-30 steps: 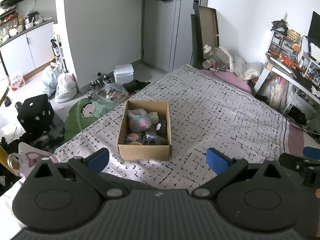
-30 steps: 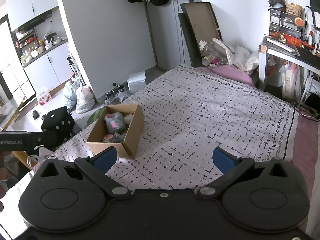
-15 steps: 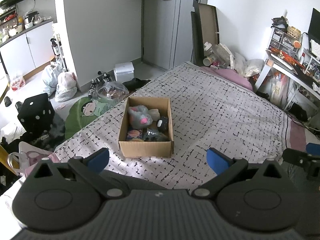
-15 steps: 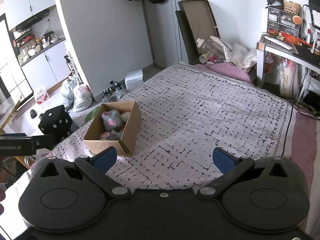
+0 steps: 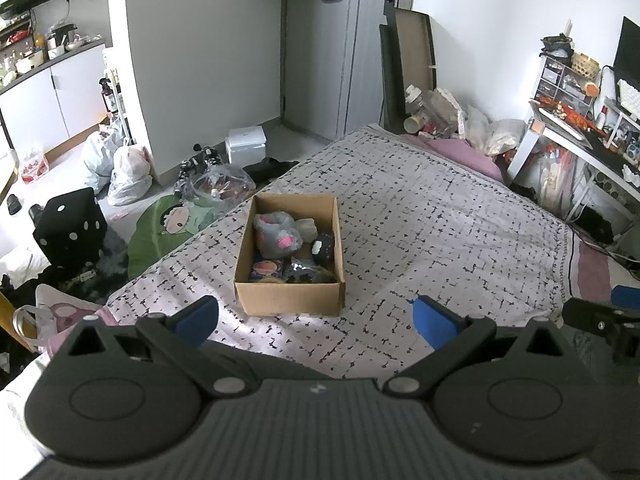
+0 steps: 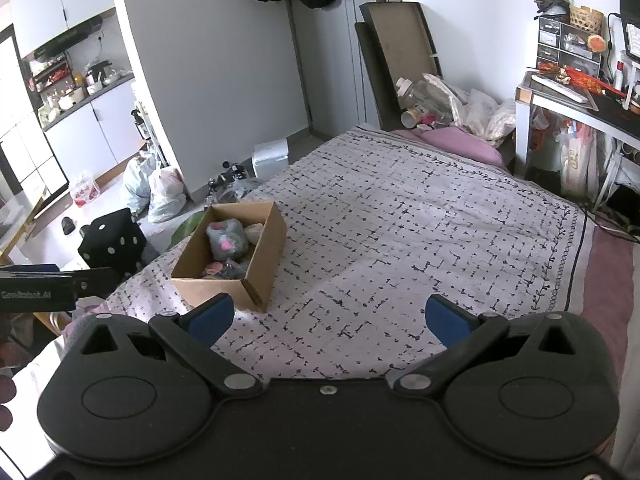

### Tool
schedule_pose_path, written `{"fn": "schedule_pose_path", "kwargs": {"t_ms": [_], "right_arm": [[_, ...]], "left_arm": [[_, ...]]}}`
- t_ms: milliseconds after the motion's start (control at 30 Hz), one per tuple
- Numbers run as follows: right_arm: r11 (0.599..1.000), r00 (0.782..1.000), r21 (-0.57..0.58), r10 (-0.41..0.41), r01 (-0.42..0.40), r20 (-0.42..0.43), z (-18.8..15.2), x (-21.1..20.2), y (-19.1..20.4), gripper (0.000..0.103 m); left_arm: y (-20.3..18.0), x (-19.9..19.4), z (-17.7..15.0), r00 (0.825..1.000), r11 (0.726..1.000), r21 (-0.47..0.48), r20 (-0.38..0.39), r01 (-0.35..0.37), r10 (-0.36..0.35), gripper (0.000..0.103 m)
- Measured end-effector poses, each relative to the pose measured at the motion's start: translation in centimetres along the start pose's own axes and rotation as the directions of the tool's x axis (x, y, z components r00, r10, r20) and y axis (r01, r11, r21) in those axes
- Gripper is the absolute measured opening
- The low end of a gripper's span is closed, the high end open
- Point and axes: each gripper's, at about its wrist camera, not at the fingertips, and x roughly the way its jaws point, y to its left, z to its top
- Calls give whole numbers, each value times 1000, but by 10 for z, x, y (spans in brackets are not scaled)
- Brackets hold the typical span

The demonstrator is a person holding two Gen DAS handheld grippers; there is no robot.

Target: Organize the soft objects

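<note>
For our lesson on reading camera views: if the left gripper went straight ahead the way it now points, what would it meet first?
Probably the cardboard box of soft toys on the bed, directly ahead of the open left gripper; depth is unclear.

Cardboard box shifted slightly right and lower in left wrist frame, from left of centre toward centre. In right wrist frame, same box displaced toward lower left, more bedspread exposed at centre. Right gripper seen lower at right edge of left wrist frame.
</note>
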Motion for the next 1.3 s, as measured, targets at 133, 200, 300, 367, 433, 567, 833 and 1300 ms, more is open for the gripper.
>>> {"fn": "schedule_pose_path", "kwargs": {"t_ms": [133, 200, 300, 367, 433, 567, 833, 1300], "right_arm": [[1000, 1000, -5, -12, 12, 1, 0, 0, 0, 103], [1000, 1000, -2, -13, 13, 0, 0, 0, -2, 103], [1000, 1000, 7, -18, 18, -1, 0, 0, -4, 103], [1000, 1000, 10, -21, 21, -1, -1, 0, -5, 103], [1000, 1000, 12, -22, 22, 0, -2, -1, -6, 103], [1000, 1000, 15, -25, 25, -1, -2, -1, -7, 103], [999, 1000, 19, -27, 27, -3, -2, 0, -9, 103], [998, 1000, 60, 2, -1, -10, -4, 5, -17, 103]], "left_arm": [[-2, 1, -1, 1000, 1000, -2, -4, 6, -6, 103], [-3, 1, -1, 1000, 1000, 0, -5, 9, -9, 103], [-4, 2, -1, 1000, 1000, 2, -8, 10, -10, 103], [-4, 2, -1, 1000, 1000, 2, -8, 9, -9, 103], [-5, 1, -2, 1000, 1000, 1, -7, 9, -9, 103], [-5, 2, -2, 1000, 1000, 2, -10, 8, -8, 103], [-6, 1, -3, 1000, 1000, 0, -10, 9, -9, 103], [-2, 0, -6, 999, 1000, -15, 30, 27, -26, 103]]}}
